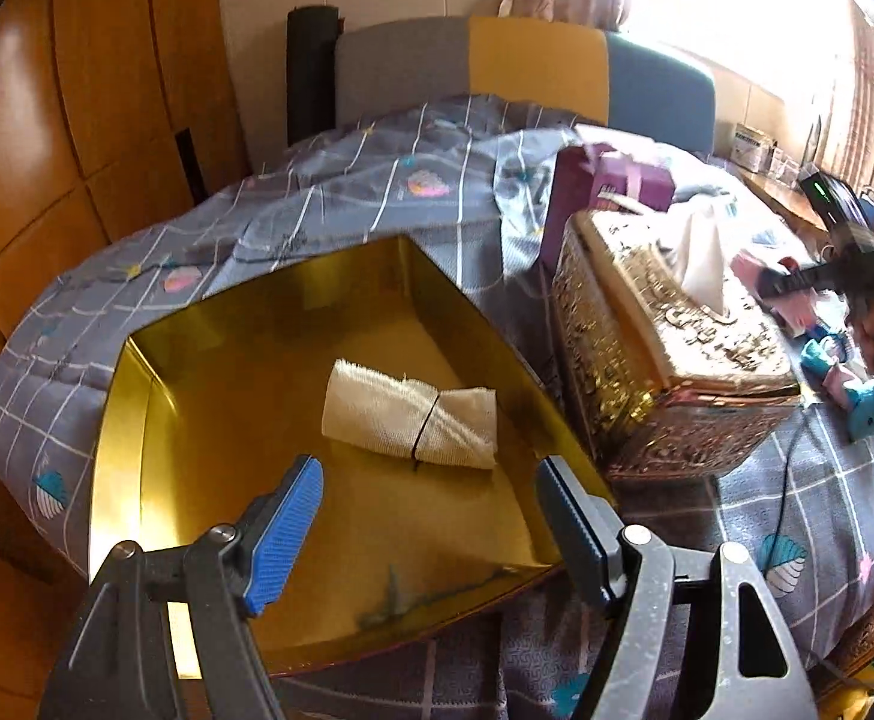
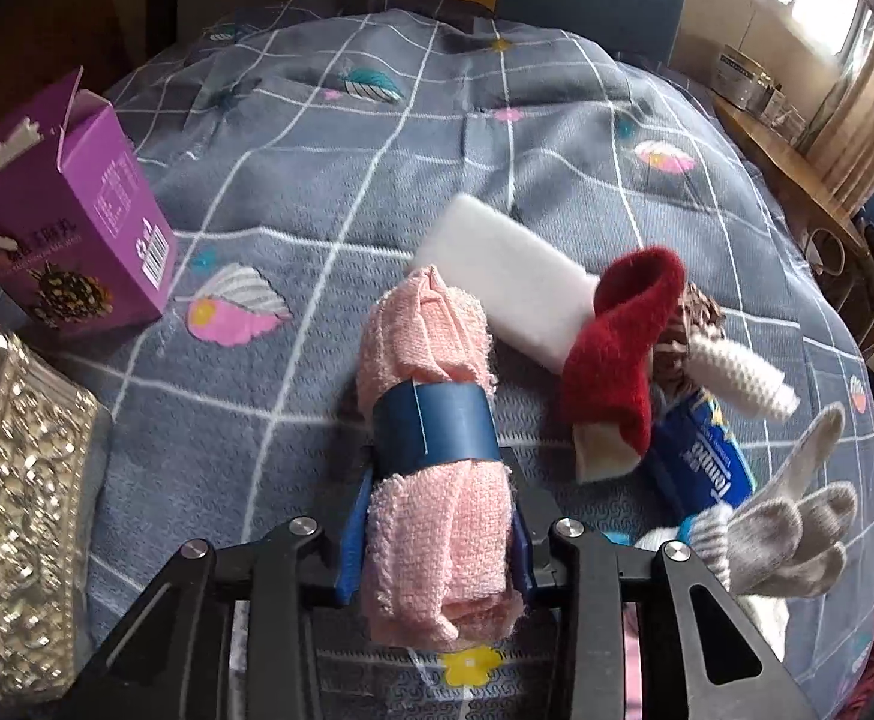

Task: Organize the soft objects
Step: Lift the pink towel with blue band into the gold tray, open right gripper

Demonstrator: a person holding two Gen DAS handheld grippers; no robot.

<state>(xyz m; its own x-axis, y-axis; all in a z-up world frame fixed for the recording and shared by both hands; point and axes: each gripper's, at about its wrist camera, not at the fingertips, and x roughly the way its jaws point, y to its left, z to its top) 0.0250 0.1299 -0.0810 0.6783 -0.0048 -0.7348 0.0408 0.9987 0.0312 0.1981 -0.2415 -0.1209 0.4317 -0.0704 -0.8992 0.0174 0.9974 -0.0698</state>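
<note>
An open gold tin (image 1: 137,420) sits on the bed, and a cream cloth roll (image 1: 413,414) tied with a black band lies on its floor. My left gripper (image 1: 431,522) hangs over the tin's near side, open and empty, its blue pads (image 1: 287,534) well apart. In the right wrist view my right gripper (image 2: 437,546) is shut on a pink towel roll (image 2: 431,420) wrapped in a blue band, squeezing its lower half. The right gripper (image 1: 856,282) also shows, blurred, at the far right of the left wrist view.
An ornate gold tissue box (image 1: 664,336) stands right of the tin, a purple carton (image 2: 71,228) behind it. On the grey checked quilt (image 2: 293,120) lie a white sponge block (image 2: 508,282), red sock (image 2: 616,348), white knitted piece (image 2: 742,378), blue tissue pack (image 2: 700,456) and grey glove (image 2: 796,534).
</note>
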